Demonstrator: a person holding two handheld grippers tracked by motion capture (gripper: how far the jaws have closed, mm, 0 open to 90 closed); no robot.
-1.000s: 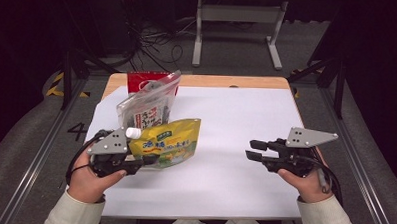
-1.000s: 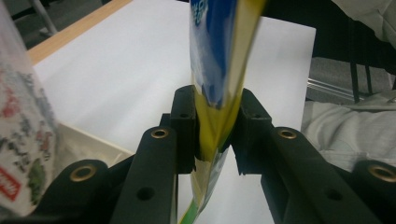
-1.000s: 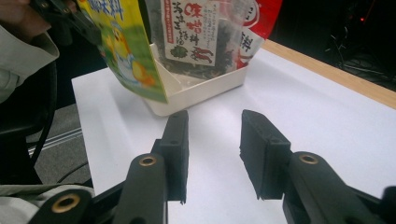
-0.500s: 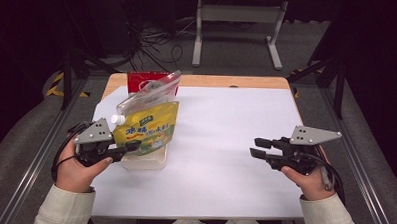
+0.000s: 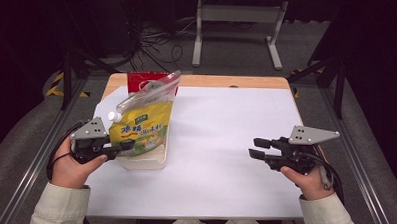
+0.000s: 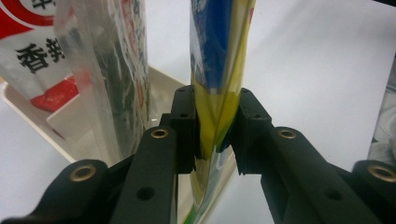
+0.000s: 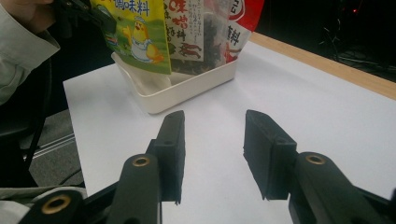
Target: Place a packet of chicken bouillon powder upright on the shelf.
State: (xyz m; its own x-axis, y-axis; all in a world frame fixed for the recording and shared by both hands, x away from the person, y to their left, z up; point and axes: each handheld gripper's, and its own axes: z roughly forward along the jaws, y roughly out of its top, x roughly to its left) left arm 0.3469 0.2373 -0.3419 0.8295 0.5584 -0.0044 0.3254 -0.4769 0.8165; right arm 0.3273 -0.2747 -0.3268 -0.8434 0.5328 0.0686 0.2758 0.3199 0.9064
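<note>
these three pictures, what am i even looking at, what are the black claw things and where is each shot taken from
A person sits at a table holding a two-jaw gripper in each hand. One picture looks down from above; the other two come from cameras riding on the grippers, looking along their black jaws. The left gripper is clamped on a yellow seasoning pouch, holding it upright in a shallow white tray. A clear packet and a red packet stand behind it. The right gripper is open and empty; its jaws have just been opening.

Bright, even light on the white table (image 5: pixel 225 143), dark surroundings; close foreground in gripper views blurs softly.
</note>
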